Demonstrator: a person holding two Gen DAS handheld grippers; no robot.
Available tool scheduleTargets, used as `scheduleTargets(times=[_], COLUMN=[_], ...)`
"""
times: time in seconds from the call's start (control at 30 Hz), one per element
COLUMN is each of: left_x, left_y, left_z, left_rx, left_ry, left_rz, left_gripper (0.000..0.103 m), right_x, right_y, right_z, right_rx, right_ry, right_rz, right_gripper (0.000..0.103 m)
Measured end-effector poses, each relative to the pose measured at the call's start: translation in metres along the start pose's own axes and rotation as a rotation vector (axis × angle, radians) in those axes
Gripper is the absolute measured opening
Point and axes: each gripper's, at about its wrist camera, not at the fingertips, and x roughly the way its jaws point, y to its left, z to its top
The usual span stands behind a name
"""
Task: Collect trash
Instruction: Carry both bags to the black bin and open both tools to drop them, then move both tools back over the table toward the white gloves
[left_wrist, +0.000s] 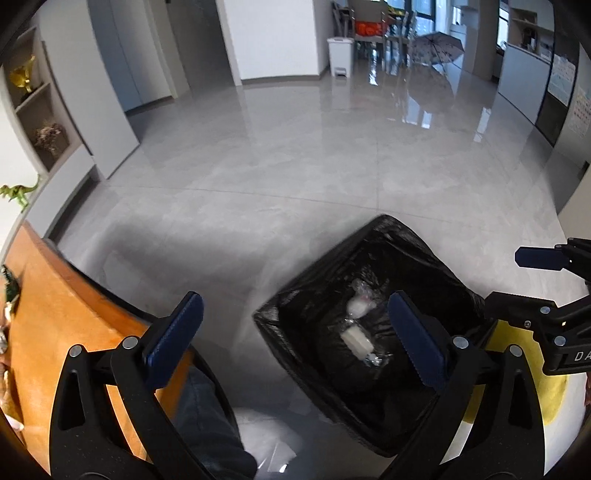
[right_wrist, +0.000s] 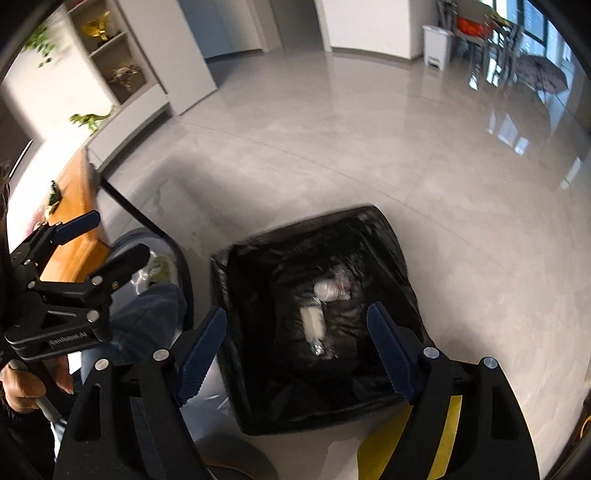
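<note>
A bin lined with a black bag (left_wrist: 417, 236) (right_wrist: 295, 227) stands on the grey floor. At its bottom lie a crumpled whitish wad (left_wrist: 360, 306) (right_wrist: 327, 290) and a small white packet (left_wrist: 356, 341) (right_wrist: 312, 321). My left gripper (left_wrist: 291, 306) hangs open above the bin's left edge, with nothing between its blue pads. My right gripper (right_wrist: 297, 314) is open over the bin's mouth and also holds nothing. Each wrist view catches the other gripper at its side: the right gripper (left_wrist: 509, 278), the left gripper (right_wrist: 110, 238).
An orange wooden table (left_wrist: 55, 314) (right_wrist: 77, 206) is at the left. A person's trouser leg (left_wrist: 207, 413) and hand (right_wrist: 29, 387) are nearby. Something yellow (left_wrist: 517, 387) lies beside the bin. Far off stand a white pedal bin (left_wrist: 340, 55) and an umbrella (left_wrist: 436, 48).
</note>
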Motion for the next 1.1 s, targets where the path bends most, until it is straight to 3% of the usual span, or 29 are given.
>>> scheduleTargets(times=[0.3, 0.53, 0.87, 1.1], left_x=[-0.057, -0.102, -0.169, -0.207], left_y=[0.087, 0.17, 0.299, 0.382], left_z=[-0.017, -0.057, -0.151, -0.234], left_rx=[-0.122, -0.253, -0.539, -0.778], left_ry=[-0.066, -0.081, -0.043, -0.023], left_rz=[0.117, 0.255, 0.455, 0.549], left_gripper=[0.097, 0.097, 0.097, 0.097], right_x=[-0.014, -0.011, 0.007, 0.016], right_y=[0.11, 0.217, 0.385, 0.471], right_z=[0.042, 0.056, 0.041, 0.025], right_rx=[-0.199, -0.374, -0.645, -0.748], right_ry=[-0.051, -0.038, 0.023, 0.074], right_rz=[0.106, 0.216, 0.364, 0.452], right_gripper=[0.081, 0.081, 0.081, 0.081])
